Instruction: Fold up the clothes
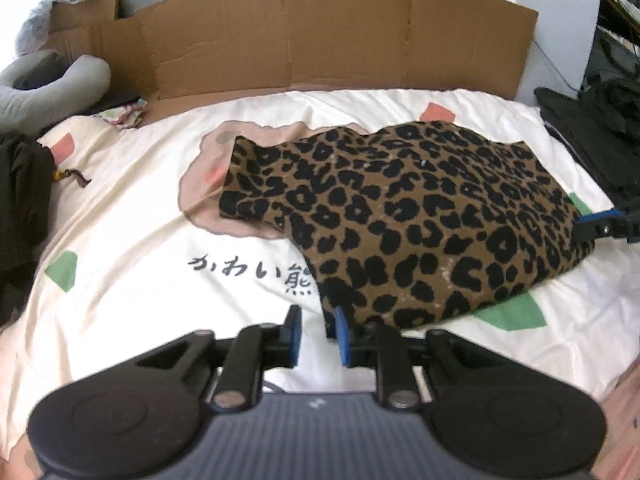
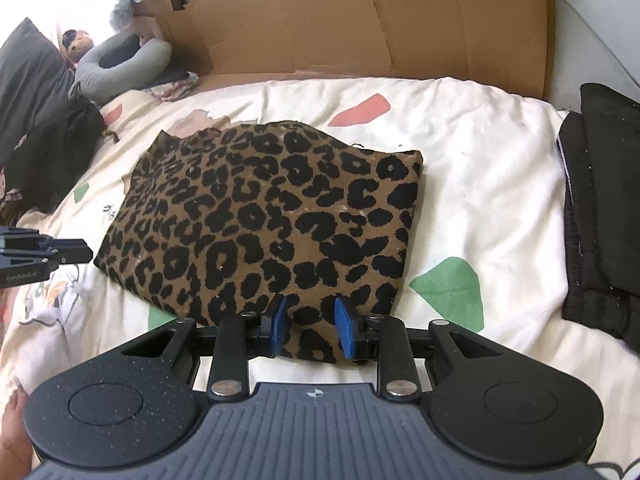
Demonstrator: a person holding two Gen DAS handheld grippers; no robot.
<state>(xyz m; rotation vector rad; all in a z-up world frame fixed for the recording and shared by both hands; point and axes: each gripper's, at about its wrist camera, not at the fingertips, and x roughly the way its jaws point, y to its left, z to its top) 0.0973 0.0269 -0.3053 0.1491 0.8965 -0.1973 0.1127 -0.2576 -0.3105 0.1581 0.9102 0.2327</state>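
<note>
**Folded leopard garment on bed; both grippers at its near edge**

Item: one leopard-print garment (image 1: 420, 216), folded into a thick, roughly rectangular bundle. It lies flat on a cream quilt (image 1: 132, 216) printed with green and coral patches and dark script, near the middle of the bed.

Left gripper (image 1: 318, 334): blue pads spread a little. Only bare quilt shows in the gap. The right-hand pad stands just against the garment's near left corner; actual contact cannot be told. Nothing is held.

Right gripper (image 2: 310, 328): jaws part open and set across the garment's near edge. Cloth fills the gap between the pads, with a dark space beside each pad. Whether the pads press the cloth cannot be told. In the left view this gripper shows at the garment's right side.

Surroundings: flattened cardboard (image 1: 320, 40) stands against the wall behind the quilt. A grey neck pillow (image 2: 120, 64) lies at the far left. Dark clothing (image 2: 600, 208) is stacked at the right edge of the bed, well apart from the garment; more dark cloth (image 1: 20, 200) lies at the left.
</note>
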